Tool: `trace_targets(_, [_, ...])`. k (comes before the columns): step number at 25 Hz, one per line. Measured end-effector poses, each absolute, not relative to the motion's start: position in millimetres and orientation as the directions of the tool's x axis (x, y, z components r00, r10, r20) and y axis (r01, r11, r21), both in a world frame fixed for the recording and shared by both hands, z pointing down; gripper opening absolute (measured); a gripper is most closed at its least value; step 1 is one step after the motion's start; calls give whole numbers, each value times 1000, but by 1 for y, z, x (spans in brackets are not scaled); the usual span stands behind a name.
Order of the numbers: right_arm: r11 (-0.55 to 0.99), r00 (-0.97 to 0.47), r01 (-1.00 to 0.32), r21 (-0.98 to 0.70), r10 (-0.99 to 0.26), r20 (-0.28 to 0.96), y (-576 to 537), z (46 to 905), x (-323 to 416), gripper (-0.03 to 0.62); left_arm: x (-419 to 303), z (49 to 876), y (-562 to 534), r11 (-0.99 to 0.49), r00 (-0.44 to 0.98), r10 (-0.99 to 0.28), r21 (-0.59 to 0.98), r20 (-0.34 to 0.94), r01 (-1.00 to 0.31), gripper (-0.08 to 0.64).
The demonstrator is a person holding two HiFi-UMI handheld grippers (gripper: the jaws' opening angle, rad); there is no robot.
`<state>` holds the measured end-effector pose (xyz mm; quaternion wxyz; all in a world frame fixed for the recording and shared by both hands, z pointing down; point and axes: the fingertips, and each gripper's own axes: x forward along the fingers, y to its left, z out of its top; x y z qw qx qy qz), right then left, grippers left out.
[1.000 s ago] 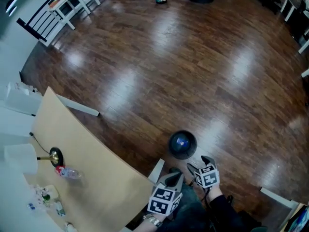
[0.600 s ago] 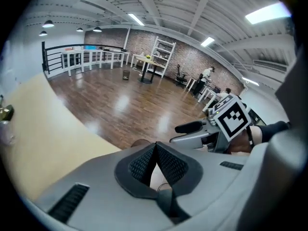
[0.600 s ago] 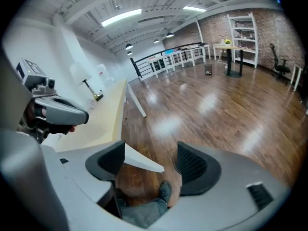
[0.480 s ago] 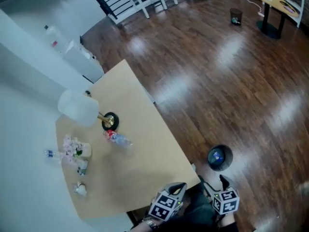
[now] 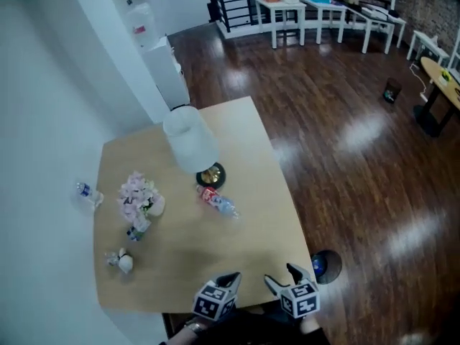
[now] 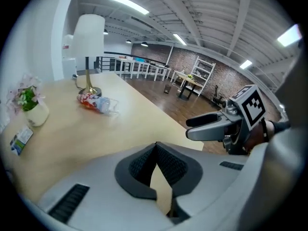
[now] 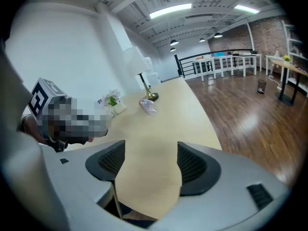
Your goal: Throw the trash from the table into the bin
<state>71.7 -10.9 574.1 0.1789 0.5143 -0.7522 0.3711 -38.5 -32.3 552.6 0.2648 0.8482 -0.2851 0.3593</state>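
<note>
The left gripper point(image 6: 156, 146) hovers over the near edge of the table point(image 5: 251, 243), jaws pinched together on nothing; the right gripper point(image 7: 147, 153) beside it gapes wide, empty. The crushed bottle point(image 5: 217, 201) lies mid-table near the lamp base point(image 5: 211, 175); the bin point(image 5: 325, 264) stands on the floor by the near corner.

Overhead and both low gripper views share the table point(image 5: 188, 246)

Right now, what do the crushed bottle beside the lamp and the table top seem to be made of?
Crushed bottle: likely thin clear plastic, see-through and dented, with a red label.
Table top: looks like pale wood or laminate, matte, even colour; which one I cannot tell.
</note>
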Motion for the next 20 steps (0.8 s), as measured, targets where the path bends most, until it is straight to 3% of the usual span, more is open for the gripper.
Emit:
trace_targets(8, [314,-405,-912,-264,-585,703,-86,575,0,350,-115,549,-89,-604,587,-365,296,723,-740,3])
trace_targets(18, [461,-361,-886,-54,-610,705,-251,572,-32,352,-163,550,-128,-545,567,-412,306,713,-781,3])
trace_targets(20, [497,-350,-867,-18,-585,732,-279,582,-38,397,-169,552,-129,-530,565,-417,314,712,-788,3])
